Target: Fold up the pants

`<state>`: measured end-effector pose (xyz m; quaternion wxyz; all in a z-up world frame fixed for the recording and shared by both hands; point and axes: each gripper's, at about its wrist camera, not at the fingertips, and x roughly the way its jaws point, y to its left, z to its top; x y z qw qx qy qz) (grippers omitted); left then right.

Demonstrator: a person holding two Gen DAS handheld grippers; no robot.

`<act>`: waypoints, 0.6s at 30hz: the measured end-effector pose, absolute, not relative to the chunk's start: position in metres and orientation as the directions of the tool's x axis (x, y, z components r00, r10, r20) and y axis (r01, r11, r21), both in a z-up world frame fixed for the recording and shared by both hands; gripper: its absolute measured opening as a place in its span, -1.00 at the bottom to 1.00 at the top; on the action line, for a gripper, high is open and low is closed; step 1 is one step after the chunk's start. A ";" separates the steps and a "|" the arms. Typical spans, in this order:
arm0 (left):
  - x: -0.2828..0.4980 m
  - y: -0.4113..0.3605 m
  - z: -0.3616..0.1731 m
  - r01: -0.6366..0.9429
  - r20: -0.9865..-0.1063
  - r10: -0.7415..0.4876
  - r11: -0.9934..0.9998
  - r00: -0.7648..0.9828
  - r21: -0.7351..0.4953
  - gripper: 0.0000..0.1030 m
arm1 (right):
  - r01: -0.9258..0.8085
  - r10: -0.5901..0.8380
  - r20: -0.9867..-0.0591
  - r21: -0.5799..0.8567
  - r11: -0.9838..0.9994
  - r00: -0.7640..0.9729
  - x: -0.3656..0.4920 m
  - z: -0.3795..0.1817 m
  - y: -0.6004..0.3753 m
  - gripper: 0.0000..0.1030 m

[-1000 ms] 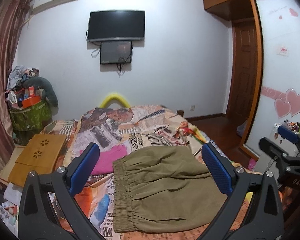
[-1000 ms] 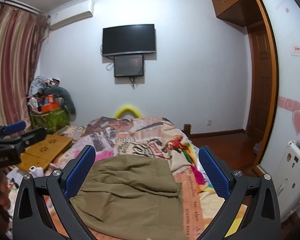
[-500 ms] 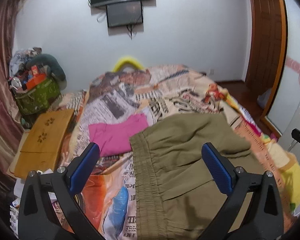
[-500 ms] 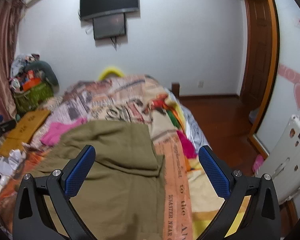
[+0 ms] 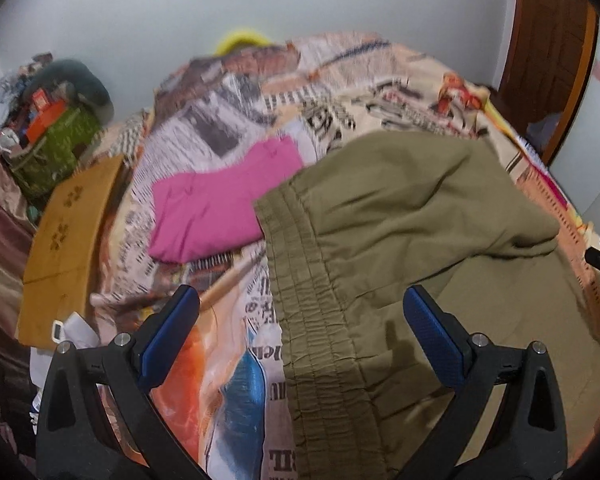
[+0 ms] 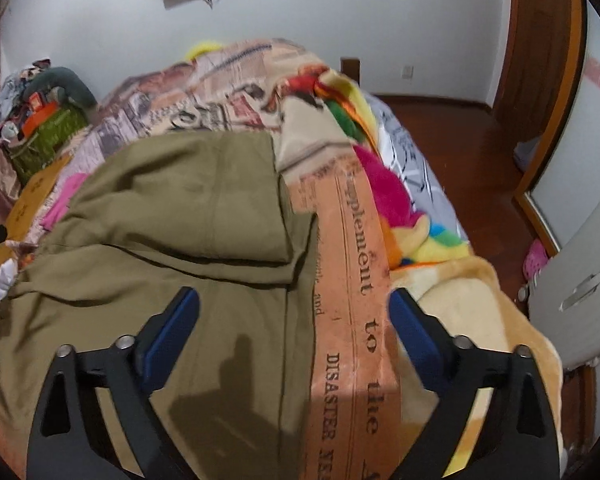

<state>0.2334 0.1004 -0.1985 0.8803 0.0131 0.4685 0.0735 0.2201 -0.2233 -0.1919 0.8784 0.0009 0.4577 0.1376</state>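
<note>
Olive-green pants (image 5: 412,240) lie on the bed, folded over themselves, with the gathered elastic waistband (image 5: 312,320) running along their left edge. They also fill the left half of the right wrist view (image 6: 188,240). My left gripper (image 5: 300,332) is open and empty, hovering over the waistband. My right gripper (image 6: 292,328) is open and empty, above the right edge of the pants where they meet the bedspread.
A pink folded garment (image 5: 216,204) lies left of the pants on the newspaper-print bedspread (image 5: 236,384). A wooden lap tray (image 5: 68,236) and a green bag of clutter (image 5: 52,148) stand at the left. A wooden floor (image 6: 460,132) and a white appliance (image 6: 580,272) are on the right.
Both grippers have tilted down and moved closer to the bed, so the pants now fill much more of each view. Both stay open.
</note>
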 end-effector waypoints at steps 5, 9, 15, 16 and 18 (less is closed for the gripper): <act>0.243 0.113 -0.217 -0.121 -0.863 0.101 0.992 0.495 0.047 1.00 | -0.255 0.284 -0.830 0.178 0.950 0.480 0.239 -0.206 -0.221 0.38; 0.250 0.118 -0.226 -0.122 -0.880 0.095 0.992 0.466 0.043 0.84 | -0.296 0.307 -0.844 0.187 0.937 0.440 0.249 -0.214 -0.213 0.11; 0.256 0.119 -0.242 -0.096 -0.912 0.033 0.995 0.408 -0.006 0.80 | -0.326 0.317 -0.870 0.195 0.925 0.377 0.261 -0.228 -0.204 -0.16; 0.257 0.117 -0.245 -0.087 -0.915 0.029 0.996 0.402 -0.006 0.80 | -0.335 0.324 -0.868 0.199 0.921 0.375 0.261 -0.230 -0.203 -0.16; 0.259 0.115 -0.250 -0.078 -0.921 0.025 0.997 0.390 -0.006 0.80 | -0.346 0.337 -0.863 0.206 0.915 0.377 0.260 -0.231 -0.201 -0.25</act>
